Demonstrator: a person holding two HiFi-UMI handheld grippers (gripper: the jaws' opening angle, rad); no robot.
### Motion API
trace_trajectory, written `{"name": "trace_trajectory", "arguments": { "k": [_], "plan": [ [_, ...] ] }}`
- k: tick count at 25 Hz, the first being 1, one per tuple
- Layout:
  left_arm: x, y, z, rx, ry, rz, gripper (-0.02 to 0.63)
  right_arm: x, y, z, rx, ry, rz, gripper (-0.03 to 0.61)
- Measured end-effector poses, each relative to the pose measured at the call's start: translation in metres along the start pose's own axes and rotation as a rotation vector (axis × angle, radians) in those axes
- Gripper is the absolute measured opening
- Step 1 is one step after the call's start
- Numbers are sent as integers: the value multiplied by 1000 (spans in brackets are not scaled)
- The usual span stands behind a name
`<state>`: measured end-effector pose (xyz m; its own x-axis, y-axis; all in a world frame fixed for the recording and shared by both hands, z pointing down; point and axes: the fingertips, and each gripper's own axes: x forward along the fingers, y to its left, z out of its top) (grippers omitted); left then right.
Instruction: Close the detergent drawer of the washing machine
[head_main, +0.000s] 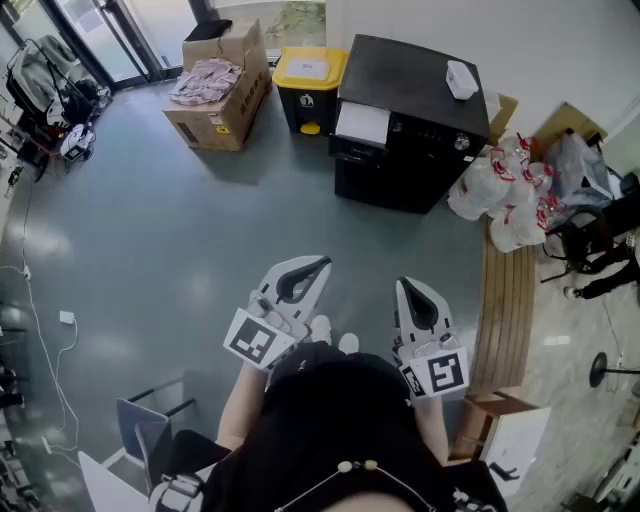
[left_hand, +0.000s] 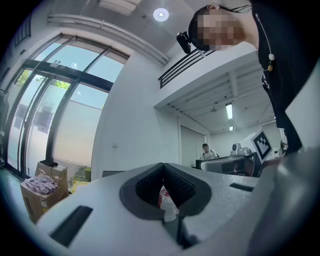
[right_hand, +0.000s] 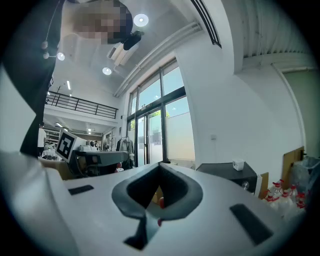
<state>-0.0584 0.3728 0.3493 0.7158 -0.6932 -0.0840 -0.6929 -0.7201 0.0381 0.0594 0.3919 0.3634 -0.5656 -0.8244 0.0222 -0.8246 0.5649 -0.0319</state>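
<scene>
The black washing machine stands against the far wall. Its white detergent drawer sticks out at the front left corner. Both grippers are held close to my body, well short of the machine, pointing level toward it. My left gripper is shut with nothing between its jaws; in the left gripper view the pads meet. My right gripper is also shut and empty. In the right gripper view the washing machine shows to the right of the jaws.
A small white box lies on top of the machine. A yellow-lidded bin and a cardboard box with clothes stand to its left. White plastic bags and a wooden bench are on the right. Grey floor lies between me and the machine.
</scene>
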Motion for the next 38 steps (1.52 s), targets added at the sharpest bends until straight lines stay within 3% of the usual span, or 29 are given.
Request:
{"name": "trace_trajectory", "arguments": {
  "k": [19,27,32,38],
  "plan": [
    [-3,9,4,-36,-45,7,5,9,7,-1,39,-12,34,5],
    [6,21,-5,-41,-29,-25,5,23,6,-11,62,1,30,5],
    [10,32,-14,8,11,-37,5,36,4,-19,81,3,20,5],
    [2,43,-22,-14,23,-60,5,54,13,-25,107,2,21,5]
  ]
}}
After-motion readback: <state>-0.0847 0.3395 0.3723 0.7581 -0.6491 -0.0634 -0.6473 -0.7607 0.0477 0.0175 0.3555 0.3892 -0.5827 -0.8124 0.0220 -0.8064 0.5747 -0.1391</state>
